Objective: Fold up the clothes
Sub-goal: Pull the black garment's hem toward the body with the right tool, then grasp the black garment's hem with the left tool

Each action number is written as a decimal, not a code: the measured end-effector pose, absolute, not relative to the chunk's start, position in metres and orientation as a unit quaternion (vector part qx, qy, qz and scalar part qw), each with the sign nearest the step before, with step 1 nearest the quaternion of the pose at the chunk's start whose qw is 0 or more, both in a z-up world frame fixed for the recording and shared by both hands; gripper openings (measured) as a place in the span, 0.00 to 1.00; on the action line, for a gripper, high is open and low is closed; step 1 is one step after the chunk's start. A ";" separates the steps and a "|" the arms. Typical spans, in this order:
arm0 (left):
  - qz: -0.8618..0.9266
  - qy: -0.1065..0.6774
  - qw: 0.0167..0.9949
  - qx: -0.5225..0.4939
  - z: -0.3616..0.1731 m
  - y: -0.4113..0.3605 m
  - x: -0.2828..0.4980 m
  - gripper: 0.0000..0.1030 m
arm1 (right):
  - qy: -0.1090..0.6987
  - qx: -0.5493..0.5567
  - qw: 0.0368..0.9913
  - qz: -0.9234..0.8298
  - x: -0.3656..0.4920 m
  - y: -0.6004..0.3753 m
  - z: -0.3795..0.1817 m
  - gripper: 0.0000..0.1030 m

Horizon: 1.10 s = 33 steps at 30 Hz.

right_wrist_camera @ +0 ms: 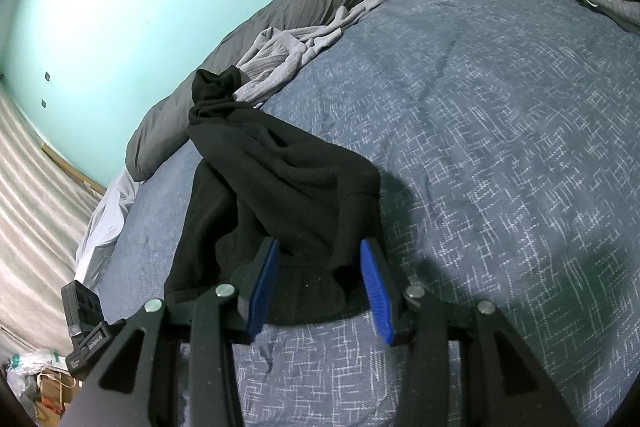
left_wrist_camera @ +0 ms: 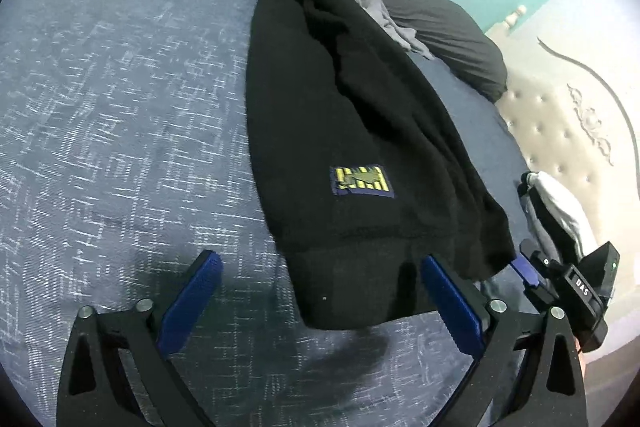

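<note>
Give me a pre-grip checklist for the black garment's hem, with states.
1. Left gripper open: ok.
2. Right gripper open: ok.
3. Hem of black garment between the right gripper's jaws: ok.
4. Hem corner between the left gripper's jaws: cannot tell; its right finger overlaps the hem.
5. Garment flat: not ok, far end bunched.
6. Grey garment clear of the black one: cannot tell.

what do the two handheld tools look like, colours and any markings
Both the left tool and the right tool have black angular linkage arms with silver round pivot bolts and ribbed blue pads. A black box on the right one reads "DAS" in white.
</note>
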<state>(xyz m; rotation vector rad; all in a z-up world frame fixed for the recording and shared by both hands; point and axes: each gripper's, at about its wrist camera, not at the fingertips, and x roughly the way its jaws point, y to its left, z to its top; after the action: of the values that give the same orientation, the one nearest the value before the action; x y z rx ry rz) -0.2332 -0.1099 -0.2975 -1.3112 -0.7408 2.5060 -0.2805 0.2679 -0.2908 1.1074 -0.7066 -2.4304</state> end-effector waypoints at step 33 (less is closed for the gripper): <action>0.877 -0.203 0.133 -0.414 -0.267 -0.114 -0.225 0.10 | -0.259 0.401 0.191 -0.858 -0.285 0.275 -0.289 0.41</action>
<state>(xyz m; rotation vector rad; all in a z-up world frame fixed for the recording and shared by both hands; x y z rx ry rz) -0.2254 -0.1141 -0.2673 -1.2011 -0.5898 2.5446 -0.2848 0.2746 -0.2886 1.1257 -0.7271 -2.4099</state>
